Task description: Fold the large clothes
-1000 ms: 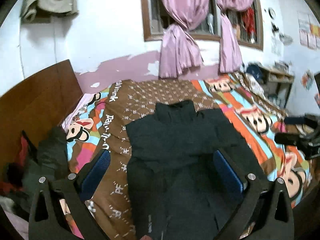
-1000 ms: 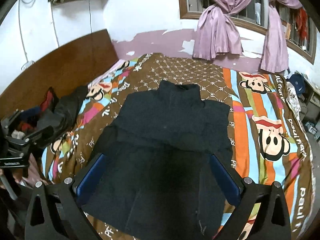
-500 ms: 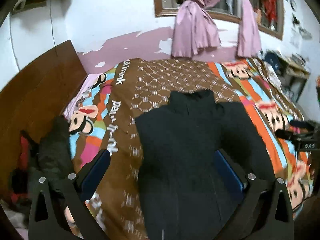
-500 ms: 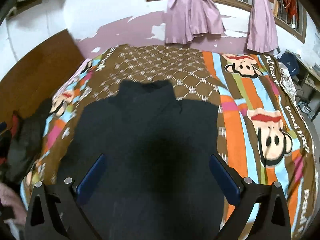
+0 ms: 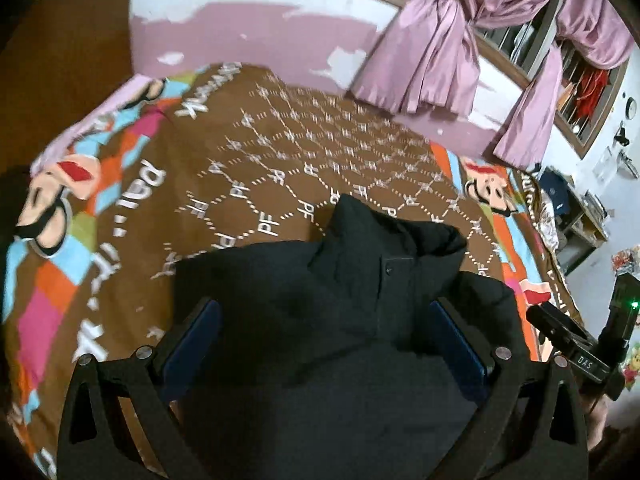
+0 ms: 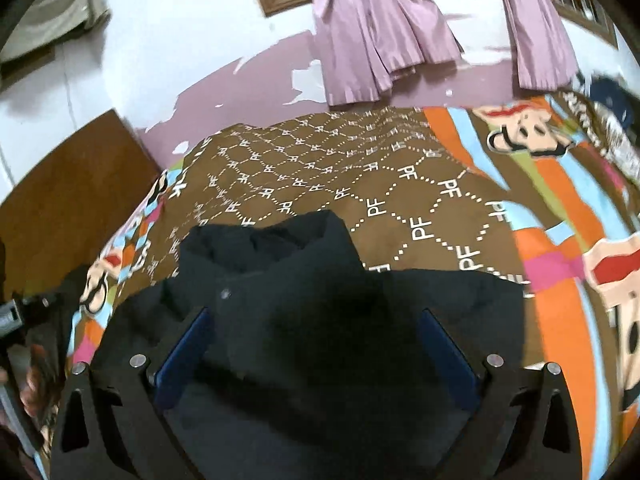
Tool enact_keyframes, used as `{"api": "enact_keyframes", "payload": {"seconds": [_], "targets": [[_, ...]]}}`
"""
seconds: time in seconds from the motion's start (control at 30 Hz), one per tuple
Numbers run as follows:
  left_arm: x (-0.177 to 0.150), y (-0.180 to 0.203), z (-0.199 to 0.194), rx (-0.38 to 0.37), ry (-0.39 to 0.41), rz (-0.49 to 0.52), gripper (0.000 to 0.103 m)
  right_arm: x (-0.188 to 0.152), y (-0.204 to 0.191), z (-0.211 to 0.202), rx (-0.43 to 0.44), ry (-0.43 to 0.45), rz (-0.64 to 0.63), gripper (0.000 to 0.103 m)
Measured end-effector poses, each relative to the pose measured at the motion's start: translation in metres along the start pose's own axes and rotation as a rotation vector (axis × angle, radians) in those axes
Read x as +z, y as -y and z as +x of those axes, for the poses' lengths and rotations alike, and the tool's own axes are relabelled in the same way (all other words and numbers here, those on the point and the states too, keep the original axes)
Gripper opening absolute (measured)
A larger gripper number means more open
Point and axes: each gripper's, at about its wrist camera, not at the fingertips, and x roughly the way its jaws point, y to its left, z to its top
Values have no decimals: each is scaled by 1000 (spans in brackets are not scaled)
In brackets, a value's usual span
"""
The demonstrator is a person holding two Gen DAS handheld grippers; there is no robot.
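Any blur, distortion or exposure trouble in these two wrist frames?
Left wrist: heavy fisheye bending, bedspread edges smeared, black jacket underexposed. Right wrist: motion blur on the bedspread's right side, a dark shadow on the jacket.

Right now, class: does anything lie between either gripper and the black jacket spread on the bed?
Nothing visible does. The black jacket lies bare on the patterned bedspread, directly ahead of the left gripper and the right gripper, both with jaws open.

Matt black padded-cloth jacket (image 5: pixel 344 280); printed cloth bedspread (image 5: pixel 280 152); satiny curtains (image 5: pixel 432 60).
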Motion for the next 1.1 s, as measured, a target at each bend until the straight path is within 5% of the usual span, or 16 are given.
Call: {"api": "enact_keyframes", "payload": {"seconds": [0.07,0.17,0.3,0.43,0.53,0.6,0.67,0.77,1.1], "targets": [[8,3,20,12,9,19,101,8,6,17,-10,-15,31,93],[18,4,51,25,-3,19,100,16,9,38,-6,-32,42,64],[28,5,86,59,-11,-15,98,17,8,58,-21,-25,51,63],[34,10,109,54,-11,-33,59,23,17,72,-11,-12,114,63],[39,11,122,33,-22,-50,52,25,26,81,-12,-22,157,62],[42,15,129,26,-21,-46,43,24,30,84,20,-27,167,36],[42,15,139,38,-58,-38,9,21,33,85,36,-43,163,21],[39,14,141,48,-52,-42,4,15,33,80,31,-39,149,10],[5,-6,96,-64,23,-64,1,-33,53,28,98,-2,126,6]]}}
